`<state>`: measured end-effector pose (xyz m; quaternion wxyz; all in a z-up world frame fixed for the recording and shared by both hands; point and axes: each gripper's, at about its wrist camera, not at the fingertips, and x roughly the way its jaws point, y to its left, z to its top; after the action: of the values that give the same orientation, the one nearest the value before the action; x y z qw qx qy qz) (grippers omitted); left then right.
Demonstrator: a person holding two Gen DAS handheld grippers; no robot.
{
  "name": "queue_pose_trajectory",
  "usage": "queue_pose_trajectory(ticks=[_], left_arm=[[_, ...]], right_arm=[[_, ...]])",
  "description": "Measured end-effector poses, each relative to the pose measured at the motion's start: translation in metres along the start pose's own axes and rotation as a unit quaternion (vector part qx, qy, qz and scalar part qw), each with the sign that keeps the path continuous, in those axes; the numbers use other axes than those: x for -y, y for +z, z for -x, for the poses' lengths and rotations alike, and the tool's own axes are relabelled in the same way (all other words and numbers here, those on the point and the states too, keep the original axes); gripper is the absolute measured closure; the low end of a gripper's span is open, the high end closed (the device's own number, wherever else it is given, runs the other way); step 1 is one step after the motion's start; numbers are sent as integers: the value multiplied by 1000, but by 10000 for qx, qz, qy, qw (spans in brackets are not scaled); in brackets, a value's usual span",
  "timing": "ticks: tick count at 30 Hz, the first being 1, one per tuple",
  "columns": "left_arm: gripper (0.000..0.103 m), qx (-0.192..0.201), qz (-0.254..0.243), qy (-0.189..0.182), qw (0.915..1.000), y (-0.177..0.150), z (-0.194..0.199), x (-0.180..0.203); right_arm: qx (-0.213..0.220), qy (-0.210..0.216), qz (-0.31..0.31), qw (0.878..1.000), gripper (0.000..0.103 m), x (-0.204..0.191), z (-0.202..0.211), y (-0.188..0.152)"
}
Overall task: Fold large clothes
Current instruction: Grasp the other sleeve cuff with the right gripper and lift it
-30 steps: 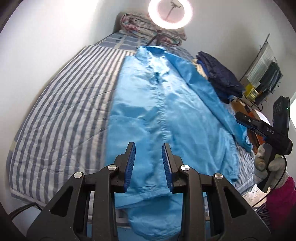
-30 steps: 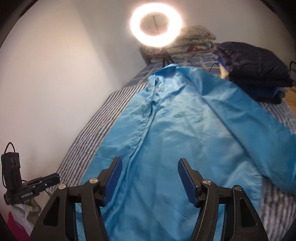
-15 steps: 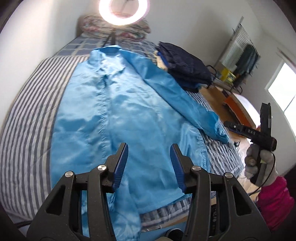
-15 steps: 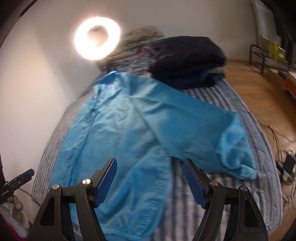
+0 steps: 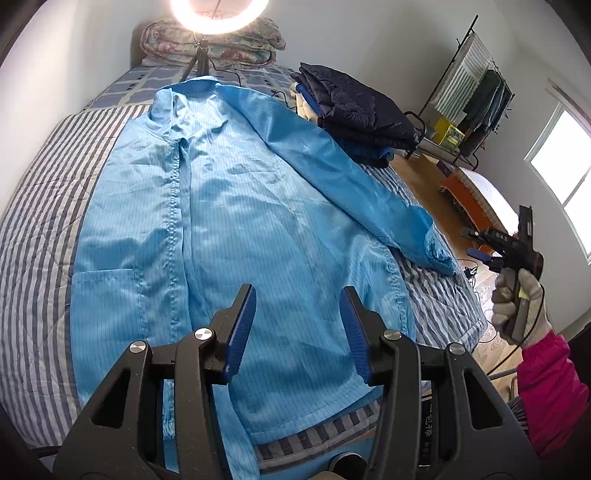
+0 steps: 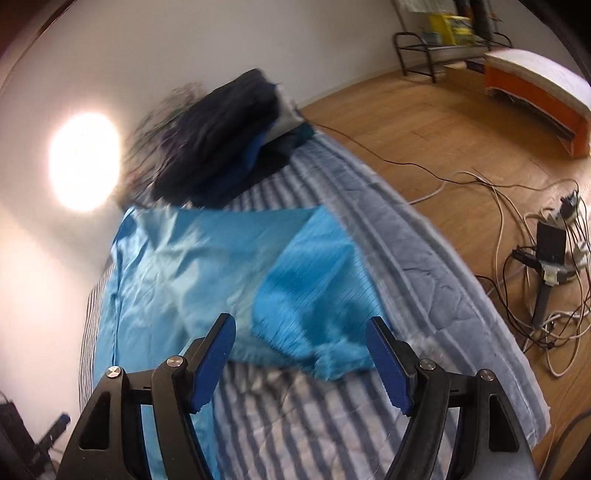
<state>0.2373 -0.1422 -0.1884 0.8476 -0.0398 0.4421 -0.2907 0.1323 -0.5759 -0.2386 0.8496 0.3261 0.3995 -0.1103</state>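
A large light-blue zip coat [image 5: 236, 206] lies flat, front up, on the striped bed [image 5: 40, 206], collar at the far end. Its right sleeve [image 5: 369, 192] stretches toward the bed's right edge, cuff [image 5: 439, 254] near the edge. My left gripper [image 5: 297, 328] is open and empty above the coat's hem. My right gripper [image 6: 301, 363] is open and empty, just above the sleeve cuff [image 6: 332, 360]; the coat [image 6: 207, 273] also shows in that view. The right gripper shows in the left wrist view [image 5: 480, 243], held off the bed's right side.
A stack of dark folded clothes [image 5: 354, 110] sits at the bed's far right. A ring light [image 5: 218, 14] and rolled quilt [image 5: 210, 40] stand at the head. Wooden floor with cables and a power strip [image 6: 550, 254] lies right of the bed. A clothes rack [image 5: 476, 88] stands by the wall.
Both grippers have swung right. The right gripper has turned from the coat's body to the sleeve cuff near the bed edge. The left gripper's jaws have opened wider.
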Motion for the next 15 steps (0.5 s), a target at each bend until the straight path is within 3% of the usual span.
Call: queue_pose_trajectory(ticks=[5, 8, 11, 14, 15], left_arm=[[55, -61, -87, 72, 9999, -2, -3, 1], [55, -68, -59, 121, 9999, -3, -2, -5], [55, -58, 110, 107, 9999, -4, 3, -15], [55, -39, 221, 113, 9997, -5, 6, -25], [55, -37, 236, 142, 9996, -5, 6, -26]], right_arm=[[-88, -10, 268, 9996, 27, -25, -24, 8], [-238, -356, 703, 9966, 29, -46, -44, 6], [-511, -724, 973, 9913, 45, -51, -65, 0], [-700, -794, 1051, 9888, 70, -46, -78, -4], [-686, -786, 1079, 9887, 85, -46, -78, -5]])
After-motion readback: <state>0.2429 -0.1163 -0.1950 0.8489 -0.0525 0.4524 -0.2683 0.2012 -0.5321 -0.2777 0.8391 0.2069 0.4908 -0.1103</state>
